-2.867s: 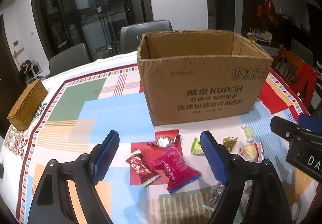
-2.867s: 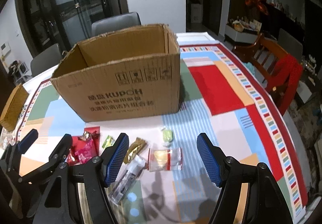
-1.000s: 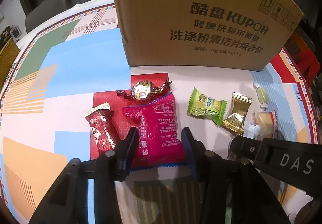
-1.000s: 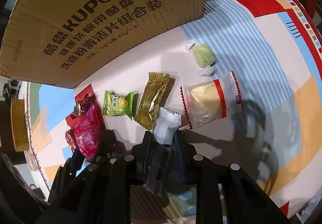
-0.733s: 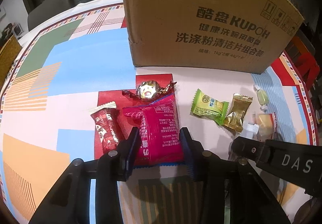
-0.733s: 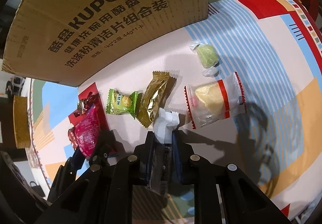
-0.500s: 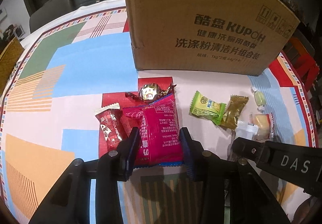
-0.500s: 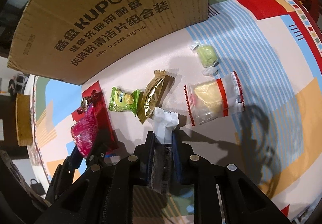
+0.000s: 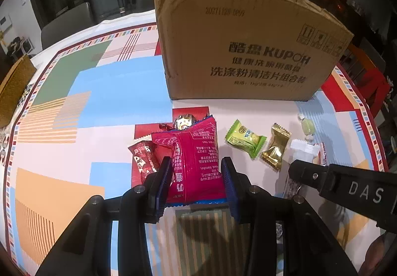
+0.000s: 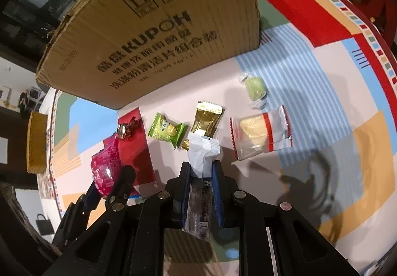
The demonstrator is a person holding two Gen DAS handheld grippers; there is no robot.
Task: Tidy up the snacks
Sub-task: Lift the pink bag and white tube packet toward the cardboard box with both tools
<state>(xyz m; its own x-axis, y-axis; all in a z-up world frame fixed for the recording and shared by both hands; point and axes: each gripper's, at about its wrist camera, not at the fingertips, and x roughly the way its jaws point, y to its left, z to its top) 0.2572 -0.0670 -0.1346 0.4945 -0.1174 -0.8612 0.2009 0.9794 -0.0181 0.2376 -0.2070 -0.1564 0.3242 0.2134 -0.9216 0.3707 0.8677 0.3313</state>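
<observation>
Left wrist view shows the left gripper point(image 9: 197, 176) squeezing the pink snack bag point(image 9: 196, 159); the right gripper point(image 10: 201, 189) pinches a clear snack stick point(image 10: 201, 191), both probably bound for the cardboard box point(image 9: 238, 52) behind them.

Snack row point(image 9: 245, 142) on tablecloth point(image 9: 114, 92), before cardboard box point(image 9: 238, 52).

Centre: magenta foil snack packet point(image 9: 196, 161); above, plain brown cardboard box point(image 9: 248, 52) with dark print; beneath, tablecloth point(image 9: 74, 112) of blue, green, orange blocks.
</observation>
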